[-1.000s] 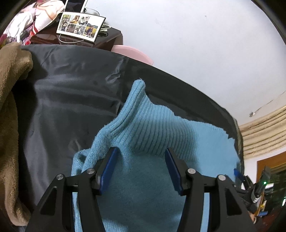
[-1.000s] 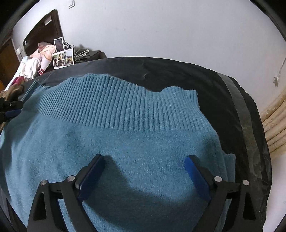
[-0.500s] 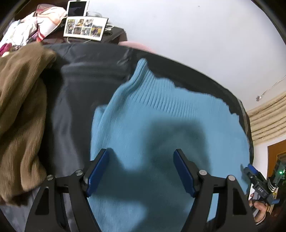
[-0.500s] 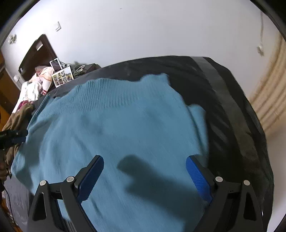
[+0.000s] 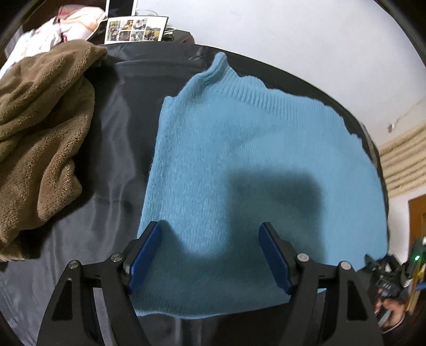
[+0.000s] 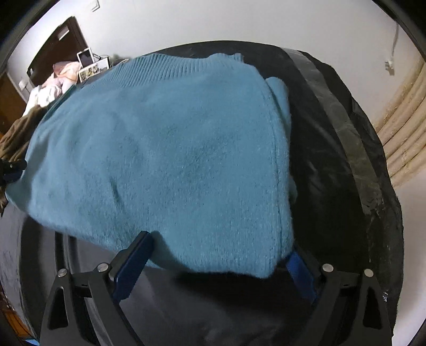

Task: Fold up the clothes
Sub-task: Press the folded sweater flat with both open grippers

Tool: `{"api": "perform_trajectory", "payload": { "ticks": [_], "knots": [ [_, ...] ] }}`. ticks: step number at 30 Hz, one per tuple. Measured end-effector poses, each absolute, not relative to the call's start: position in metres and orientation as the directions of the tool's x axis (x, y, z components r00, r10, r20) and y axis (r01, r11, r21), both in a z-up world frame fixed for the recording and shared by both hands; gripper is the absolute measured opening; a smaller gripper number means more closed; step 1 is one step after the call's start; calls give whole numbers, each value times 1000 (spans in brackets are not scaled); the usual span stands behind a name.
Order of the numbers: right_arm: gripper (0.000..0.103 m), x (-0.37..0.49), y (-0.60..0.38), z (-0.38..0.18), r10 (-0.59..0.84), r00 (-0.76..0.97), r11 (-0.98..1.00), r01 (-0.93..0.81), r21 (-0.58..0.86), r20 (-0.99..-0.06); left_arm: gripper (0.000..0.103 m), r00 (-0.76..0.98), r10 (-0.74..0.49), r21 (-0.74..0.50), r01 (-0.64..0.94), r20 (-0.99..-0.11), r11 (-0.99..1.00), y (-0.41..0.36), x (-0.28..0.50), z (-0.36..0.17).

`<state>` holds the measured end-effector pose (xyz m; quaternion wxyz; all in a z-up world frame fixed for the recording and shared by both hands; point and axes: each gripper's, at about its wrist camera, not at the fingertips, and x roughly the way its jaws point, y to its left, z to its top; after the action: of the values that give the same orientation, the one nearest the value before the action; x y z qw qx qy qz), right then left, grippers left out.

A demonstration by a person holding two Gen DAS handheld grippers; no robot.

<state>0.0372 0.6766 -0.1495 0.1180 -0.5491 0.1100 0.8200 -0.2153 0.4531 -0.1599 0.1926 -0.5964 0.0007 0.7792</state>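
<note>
**Blue sweater spread on dark cloth, both grippers wide apart**

The left gripper (image 5: pixel 210 255) stands released, its blue pads (image 5: pixel 145 255) spread wide over the near part of the blue sweater (image 5: pixel 253 165); whether they touch the knit cannot be told. The right gripper (image 6: pixel 217 268) is likewise wide open and grasps nothing; its right pad is partly hidden behind the sweater's near corner.

The blue sweater (image 6: pixel 165 154) lies folded on a dark sheet (image 5: pixel 111 159) covering the surface, ribbed band toward the far white wall (image 5: pixel 293 34). To the left of the sweater a brown fleece garment (image 5: pixel 42 127) sits bunched on the sheet. Beyond it stands a photo collage print (image 5: pixel 134 29), beside pale clothes (image 5: pixel 66 24). No writing is legible.
</note>
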Motion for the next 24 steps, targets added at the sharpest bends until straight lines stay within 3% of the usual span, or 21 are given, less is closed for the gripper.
{"api": "perform_trajectory", "payload": {
  "ticks": [12,24],
  "knots": [
    [96,84,712,-138,-69,-463,-840,-451,302,-884,81,-245,249,-192,-237,-937,-953,418,-185,-147],
    [96,80,728,-152,-231,-568,-640,-523,563,-790,81,-212,278,-250,-152,-937,-956,393,-183,-159]
  ]
}}
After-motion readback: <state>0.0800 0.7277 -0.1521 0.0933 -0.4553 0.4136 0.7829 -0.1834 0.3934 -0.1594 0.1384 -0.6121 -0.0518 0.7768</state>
